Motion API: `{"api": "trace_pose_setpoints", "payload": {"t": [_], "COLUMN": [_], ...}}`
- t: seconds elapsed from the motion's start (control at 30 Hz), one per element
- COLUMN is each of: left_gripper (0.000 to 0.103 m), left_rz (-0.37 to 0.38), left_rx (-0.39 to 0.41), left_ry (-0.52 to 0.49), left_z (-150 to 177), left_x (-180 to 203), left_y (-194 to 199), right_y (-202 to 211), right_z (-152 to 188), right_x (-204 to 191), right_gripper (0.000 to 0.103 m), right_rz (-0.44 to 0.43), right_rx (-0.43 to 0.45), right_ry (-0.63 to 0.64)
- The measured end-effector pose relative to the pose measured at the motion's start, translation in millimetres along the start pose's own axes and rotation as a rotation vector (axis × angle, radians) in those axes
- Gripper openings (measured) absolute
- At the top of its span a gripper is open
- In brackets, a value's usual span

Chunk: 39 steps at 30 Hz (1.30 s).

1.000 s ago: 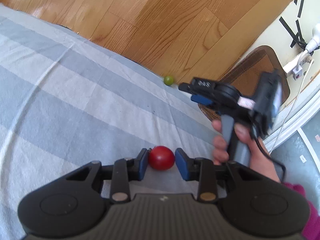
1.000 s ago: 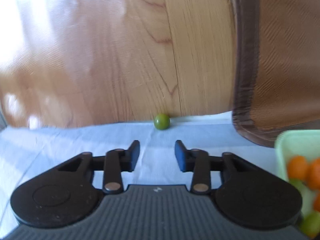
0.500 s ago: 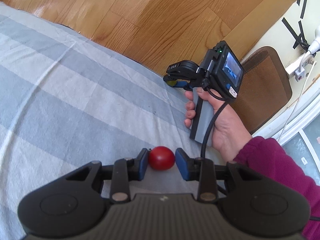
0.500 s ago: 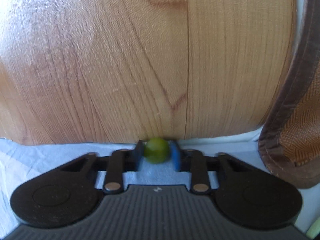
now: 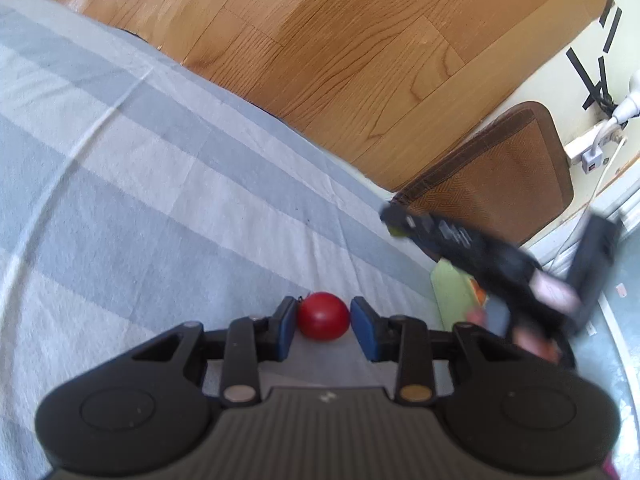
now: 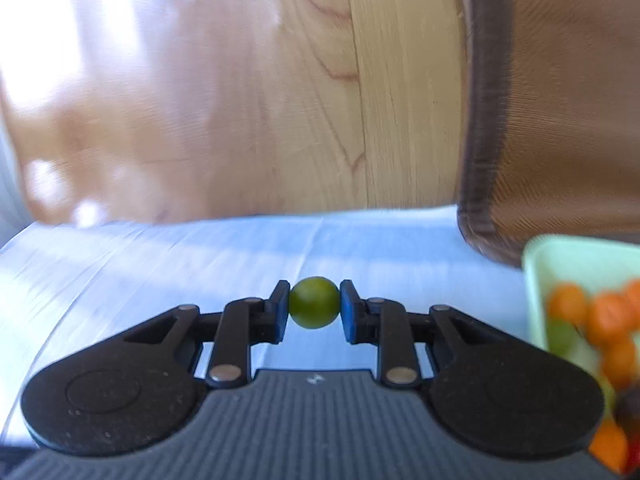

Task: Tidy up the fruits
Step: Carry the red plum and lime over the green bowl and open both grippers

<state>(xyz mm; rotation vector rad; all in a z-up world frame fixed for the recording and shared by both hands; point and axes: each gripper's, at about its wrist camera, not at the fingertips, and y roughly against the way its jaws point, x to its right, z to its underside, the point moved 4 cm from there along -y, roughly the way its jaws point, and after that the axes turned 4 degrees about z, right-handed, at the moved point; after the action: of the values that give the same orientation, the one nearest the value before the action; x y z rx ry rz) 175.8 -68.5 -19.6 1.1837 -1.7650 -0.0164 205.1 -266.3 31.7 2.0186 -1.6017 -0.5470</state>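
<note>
My left gripper (image 5: 323, 317) sits around a small red fruit (image 5: 323, 316) on the grey striped cloth (image 5: 140, 184); its jaws touch or nearly touch the fruit's sides. My right gripper (image 6: 314, 303) is shut on a small green fruit (image 6: 314, 302) and holds it above the cloth. In the left wrist view the right gripper (image 5: 396, 224) is blurred, above the pale green tray (image 5: 452, 292). The tray (image 6: 540, 256) at the right edge holds several orange and green fruits (image 6: 608, 316).
The cloth ends at a wooden floor (image 5: 340, 48). A brown woven chair seat (image 5: 496, 184) stands beyond the tray. A power strip and cables (image 5: 600, 140) lie along the wall at right.
My right gripper closed on the green fruit at the cloth's far edge, lifted it and moved back toward the tray. The left gripper and red fruit stayed put.
</note>
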Motion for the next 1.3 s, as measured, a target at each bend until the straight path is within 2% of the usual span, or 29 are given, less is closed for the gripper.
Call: {"api": "trace_pose_setpoints", "payload": {"t": [0.07, 0.17, 0.3, 0.43, 0.57, 0.73, 0.87, 0.97, 1.1, 1.3], "left_gripper": [0.030, 0.030, 0.030, 0.030, 0.030, 0.030, 0.030, 0.030, 0.030, 0.030], "left_rz": [-0.002, -0.032, -0.044, 0.004, 0.062, 0.126, 0.133, 0.116, 0.102, 0.056], "left_rx": [0.004, 0.012, 0.011, 0.004, -0.012, -0.049, -0.069, -0.078, -0.138, -0.181], "left_ry": [-0.015, -0.094, -0.162, -0.283, -0.415, -0.464, -0.510, -0.526, -0.460, -0.429], "left_z": [2, 8, 18, 42, 69, 73, 63, 51, 33, 22], "left_x": [1, 9, 22, 55, 96, 149, 192, 210, 212, 205], "left_y": [0, 1, 1, 4, 2, -23, -59, -92, -140, -183], "right_y": [27, 60, 99, 133, 153, 166, 162, 147, 114, 67], "right_z": [20, 47, 78, 100, 109, 99, 79, 62, 37, 19], "right_x": [1, 4, 18, 37, 63, 111, 153, 181, 208, 229], "right_gripper": [0.029, 0.029, 0.029, 0.029, 0.029, 0.029, 0.029, 0.029, 0.029, 0.029], "right_rz": [-0.025, -0.051, -0.035, 0.018, 0.047, 0.094, 0.110, 0.098, 0.073, 0.044], "right_rx": [0.013, 0.029, 0.069, 0.138, 0.199, 0.279, 0.313, 0.312, 0.279, 0.195], "right_ry": [0.013, 0.027, 0.062, 0.103, 0.080, -0.038, -0.153, -0.212, -0.264, -0.318]}}
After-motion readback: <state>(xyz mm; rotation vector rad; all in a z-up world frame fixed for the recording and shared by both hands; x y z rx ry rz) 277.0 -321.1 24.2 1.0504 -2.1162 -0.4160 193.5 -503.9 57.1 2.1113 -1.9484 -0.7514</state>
